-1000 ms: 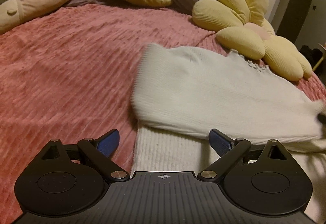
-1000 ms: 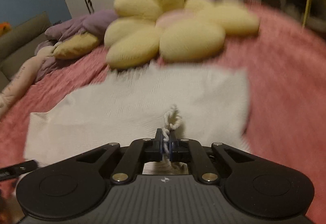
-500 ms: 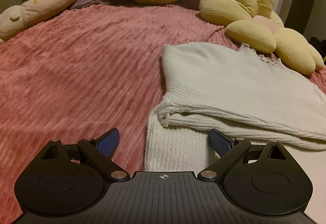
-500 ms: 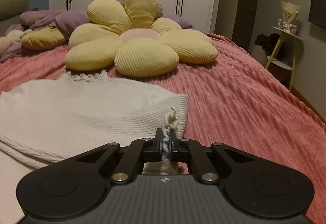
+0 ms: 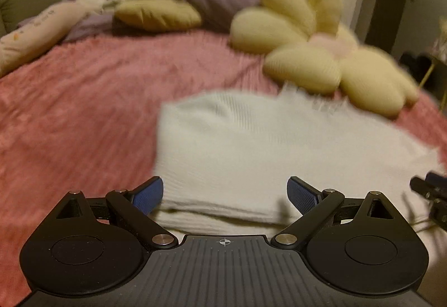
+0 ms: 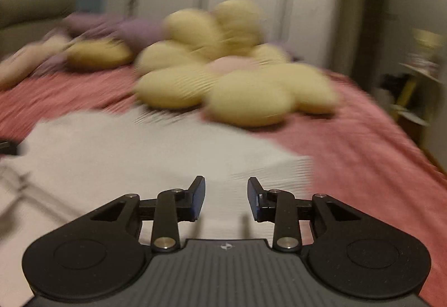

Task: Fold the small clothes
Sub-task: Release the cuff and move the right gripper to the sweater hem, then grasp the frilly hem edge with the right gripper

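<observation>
Fingertips of the left gripper (image 5: 225,192) stand wide apart over the near edge of the folded white knit sweater (image 5: 251,150) on the pink bedspread (image 5: 78,111). Right gripper (image 6: 226,199) fingers are also parted, holding nothing, above the same sweater. Beyond lies a yellow flower cushion (image 6: 223,77), motion-blurred in both views, and the sweater's stitching is hard to make out.

There is one white sweater (image 5: 251,156) on one pink bed (image 5: 83,111). There is one yellow flower pillow (image 5: 321,55) and two grippers, left (image 5: 225,192) and right (image 6: 226,200).
</observation>
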`<control>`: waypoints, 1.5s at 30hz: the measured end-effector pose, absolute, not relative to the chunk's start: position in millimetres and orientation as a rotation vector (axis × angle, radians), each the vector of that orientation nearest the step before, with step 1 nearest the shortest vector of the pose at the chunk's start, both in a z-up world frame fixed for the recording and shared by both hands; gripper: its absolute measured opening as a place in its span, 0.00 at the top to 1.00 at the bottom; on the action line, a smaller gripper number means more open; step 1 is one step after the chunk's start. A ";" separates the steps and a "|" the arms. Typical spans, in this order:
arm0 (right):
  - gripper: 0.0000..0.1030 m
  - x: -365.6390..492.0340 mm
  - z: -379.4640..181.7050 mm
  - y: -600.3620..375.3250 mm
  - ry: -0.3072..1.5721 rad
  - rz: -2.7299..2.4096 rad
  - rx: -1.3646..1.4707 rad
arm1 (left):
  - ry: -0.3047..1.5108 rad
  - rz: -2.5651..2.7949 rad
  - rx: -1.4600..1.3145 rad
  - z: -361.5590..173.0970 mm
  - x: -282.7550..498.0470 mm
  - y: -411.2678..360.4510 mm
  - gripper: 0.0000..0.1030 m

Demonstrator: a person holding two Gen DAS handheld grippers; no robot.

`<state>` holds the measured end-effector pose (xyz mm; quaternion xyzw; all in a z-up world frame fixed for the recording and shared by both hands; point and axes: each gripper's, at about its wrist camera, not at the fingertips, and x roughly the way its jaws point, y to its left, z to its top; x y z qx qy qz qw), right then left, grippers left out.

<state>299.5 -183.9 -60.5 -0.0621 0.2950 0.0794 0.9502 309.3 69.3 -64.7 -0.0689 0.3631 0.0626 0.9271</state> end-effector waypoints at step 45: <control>0.72 0.2 -60.3 -320.7 0.964 0.241 0.566 | 1.002 -0.017 -0.358 -66.7 36.1 141.6 0.25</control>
